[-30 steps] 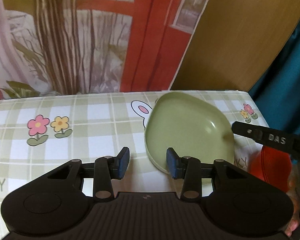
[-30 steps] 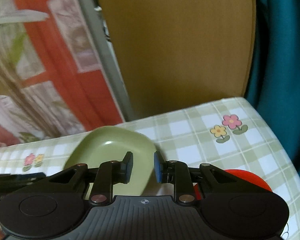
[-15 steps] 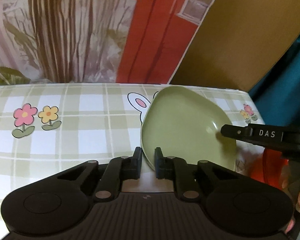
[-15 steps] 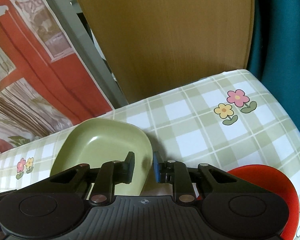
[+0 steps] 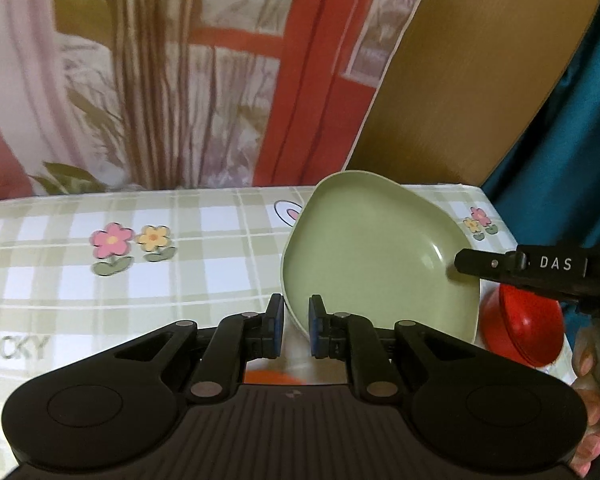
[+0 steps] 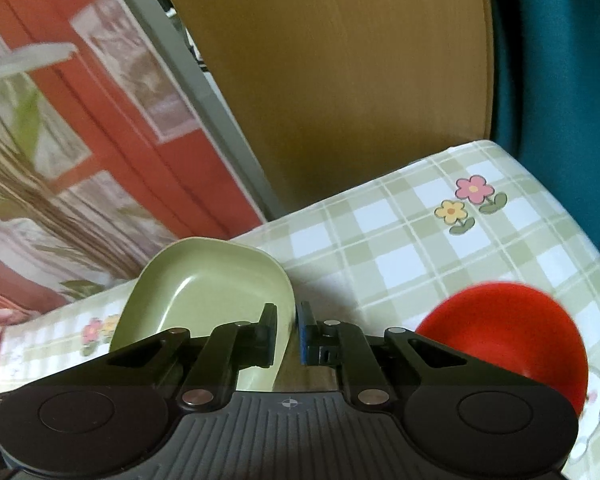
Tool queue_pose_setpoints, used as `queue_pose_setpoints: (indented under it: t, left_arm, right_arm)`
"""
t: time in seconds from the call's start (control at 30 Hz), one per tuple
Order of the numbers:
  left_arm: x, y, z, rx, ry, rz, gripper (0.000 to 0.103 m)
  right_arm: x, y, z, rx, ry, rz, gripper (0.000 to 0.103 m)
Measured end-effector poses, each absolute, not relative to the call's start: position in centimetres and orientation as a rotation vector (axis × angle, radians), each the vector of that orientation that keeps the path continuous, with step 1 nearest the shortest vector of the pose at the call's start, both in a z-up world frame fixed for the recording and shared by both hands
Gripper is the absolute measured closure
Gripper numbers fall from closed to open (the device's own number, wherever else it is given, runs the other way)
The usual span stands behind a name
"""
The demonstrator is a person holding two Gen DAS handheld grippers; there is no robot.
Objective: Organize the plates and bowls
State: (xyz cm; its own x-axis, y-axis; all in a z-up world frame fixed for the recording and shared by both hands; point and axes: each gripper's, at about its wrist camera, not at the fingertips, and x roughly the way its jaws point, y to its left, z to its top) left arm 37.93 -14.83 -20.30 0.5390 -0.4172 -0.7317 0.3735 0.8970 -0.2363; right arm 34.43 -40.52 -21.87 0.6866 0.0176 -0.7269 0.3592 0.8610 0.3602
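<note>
**Gripping one green plate from two sides**

Clamping the near-left rim of the green plate [image 5: 364,256], the left gripper [image 5: 294,326] has its blue pads drawn tight together with the plate's edge pinched between them. The right gripper [image 6: 288,334] bites the same plate [image 6: 208,280] on its right rim; its jaws have just been closing, and the rim now sits squeezed between them. In the left wrist view the right gripper reaches in from the right edge as a black finger lying over the plate's inside, and white letters on it read "DAS". Fingers [image 5: 588,364] of the person's hand show just below it.

The plate is a rounded-square dish, tilted, with its near side raised off the tablecloth [image 5: 204,276]. Just right of it, toward the near right corner of the table, stands a red bowl [image 6: 512,328], close to the plate; whether they touch cannot be told.

The cloth is a pale green and white check printed with pink and yellow flowers, part of a white rabbit's ear beside the plate's far-left edge, and grey letters at the near left that seem to read "LUCKY", cut off by the frame. Behind the table's far edge hangs a printed backdrop [image 5: 160,80] of red beams and brown stalks, a brown wooden panel [image 6: 340,80] leans to its right, and a teal curtain [image 5: 572,152] fills the far right.
</note>
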Motion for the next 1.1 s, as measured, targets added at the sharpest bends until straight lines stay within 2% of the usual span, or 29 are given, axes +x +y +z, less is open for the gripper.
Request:
queue_pose_setpoints:
  t: [0.37,1.1]
  left_arm:
    - [32.6,-9.8,-17.0,-0.012,0.844,-0.417,0.089]
    - [28.5,-5.9,-17.3,-0.025,0.850,-0.369,0.089]
  right_arm:
    - [28.8,-34.7,-19.6,0.529,0.763,-0.130,0.092]
    - [25.0,-29.4,-19.0,0.530,0.755,-0.082,0.092]
